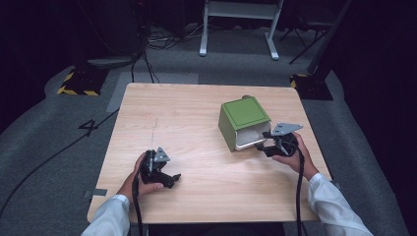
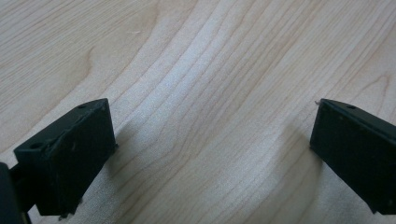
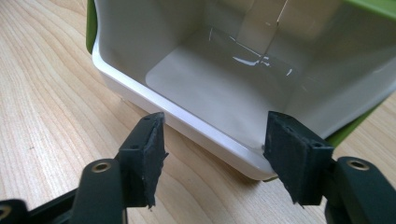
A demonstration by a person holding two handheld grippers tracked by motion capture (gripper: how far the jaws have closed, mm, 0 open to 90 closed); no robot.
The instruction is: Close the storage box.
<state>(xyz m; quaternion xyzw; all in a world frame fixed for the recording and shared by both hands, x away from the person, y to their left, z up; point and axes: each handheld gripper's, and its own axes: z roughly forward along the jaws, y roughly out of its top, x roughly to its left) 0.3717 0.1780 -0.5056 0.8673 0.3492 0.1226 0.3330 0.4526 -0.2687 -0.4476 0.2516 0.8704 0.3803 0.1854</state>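
My right gripper (image 3: 212, 158) sits narrow at the white rim of the green bin (image 1: 243, 118) lying tipped on the tabletop (image 1: 196, 128), gripping nothing. My left gripper (image 2: 210, 154) rests wide apart, well away.
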